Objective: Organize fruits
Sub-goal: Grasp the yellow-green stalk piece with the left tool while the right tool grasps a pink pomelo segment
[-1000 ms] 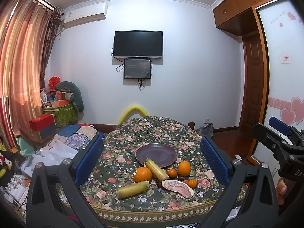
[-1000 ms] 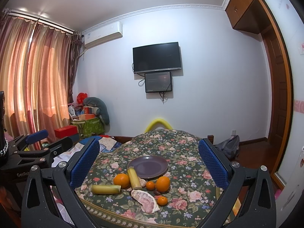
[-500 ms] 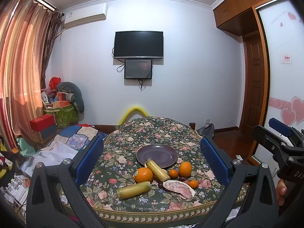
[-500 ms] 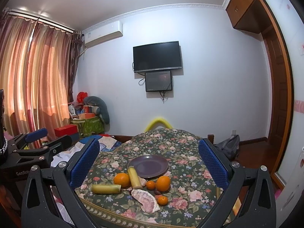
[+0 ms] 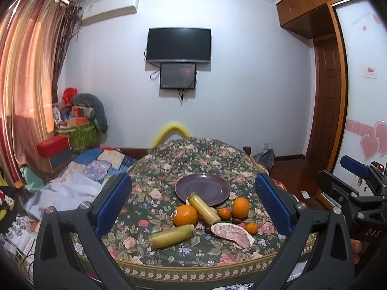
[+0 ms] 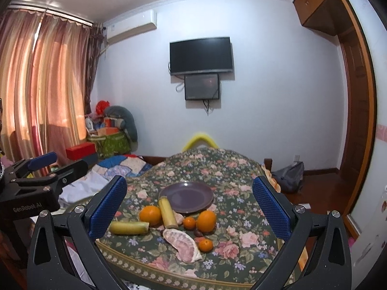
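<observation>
I have the left gripper [image 5: 193, 207] and right gripper [image 6: 188, 207] both spread wide, holding nothing, short of the floral-cloth round table [image 5: 193, 154]. Oranges [image 5: 185, 215], yellow-green cane pieces [image 5: 171, 236] and peeled pomelo wedge [image 5: 232, 234] lie just in front of the round purple plate [image 5: 208, 183], which holds no fruit.

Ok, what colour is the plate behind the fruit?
Dark purple plate, nothing on it; the right wrist view shows it best.

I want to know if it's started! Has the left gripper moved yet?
Barely. In the left wrist view, the round purple plate and wall-mounted black TV drifted slightly rightward, so the left gripper edged or turned slightly leftward.
</observation>
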Demonstrator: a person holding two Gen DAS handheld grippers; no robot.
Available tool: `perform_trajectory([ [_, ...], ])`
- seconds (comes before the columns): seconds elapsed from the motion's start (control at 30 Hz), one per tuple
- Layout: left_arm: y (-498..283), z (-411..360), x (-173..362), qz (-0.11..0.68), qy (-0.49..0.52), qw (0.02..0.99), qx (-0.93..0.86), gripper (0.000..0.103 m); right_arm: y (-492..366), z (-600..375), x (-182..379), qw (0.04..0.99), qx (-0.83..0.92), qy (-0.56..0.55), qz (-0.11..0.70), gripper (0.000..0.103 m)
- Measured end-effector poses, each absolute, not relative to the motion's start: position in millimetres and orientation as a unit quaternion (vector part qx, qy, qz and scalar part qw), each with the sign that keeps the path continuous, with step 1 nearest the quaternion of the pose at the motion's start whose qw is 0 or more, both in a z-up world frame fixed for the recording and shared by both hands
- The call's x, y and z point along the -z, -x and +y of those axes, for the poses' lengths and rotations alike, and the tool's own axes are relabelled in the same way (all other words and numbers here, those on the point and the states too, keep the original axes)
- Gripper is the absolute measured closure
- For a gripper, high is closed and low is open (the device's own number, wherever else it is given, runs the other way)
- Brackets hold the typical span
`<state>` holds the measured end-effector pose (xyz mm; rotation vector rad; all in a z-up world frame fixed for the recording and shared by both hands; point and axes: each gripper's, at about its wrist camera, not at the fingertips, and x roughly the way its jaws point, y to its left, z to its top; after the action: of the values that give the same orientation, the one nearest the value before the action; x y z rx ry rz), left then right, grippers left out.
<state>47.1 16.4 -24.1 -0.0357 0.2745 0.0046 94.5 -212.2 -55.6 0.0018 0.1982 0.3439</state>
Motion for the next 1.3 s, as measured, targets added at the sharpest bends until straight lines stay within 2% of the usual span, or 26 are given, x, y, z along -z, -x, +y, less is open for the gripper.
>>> perform_trajectory([
  [0.57,-133,55,104,0.288,0.02,0.957,0.009,0.0,-171,-211,115,0.95,-0.177,-0.004,0.258,0.0],
  [0.67,-147,67,121,0.319,0.036,0.947,0.012,0.006,-183,-203,126,0.94,-0.193,0.005,0.282,0.001],
  [0.7,-151,70,125,0.33,0.039,0.943,0.011,0.012,-186,-201,129,0.937,-0.198,0.007,0.288,0.002],
  [0.83,-167,81,147,0.368,0.045,0.929,0.008,0.018,-202,-191,148,0.92,-0.223,0.013,0.322,0.01],
  [1.3,-210,78,206,0.448,0.003,0.894,0.021,0.019,-240,-178,195,0.871,-0.268,0.008,0.413,0.038],
])
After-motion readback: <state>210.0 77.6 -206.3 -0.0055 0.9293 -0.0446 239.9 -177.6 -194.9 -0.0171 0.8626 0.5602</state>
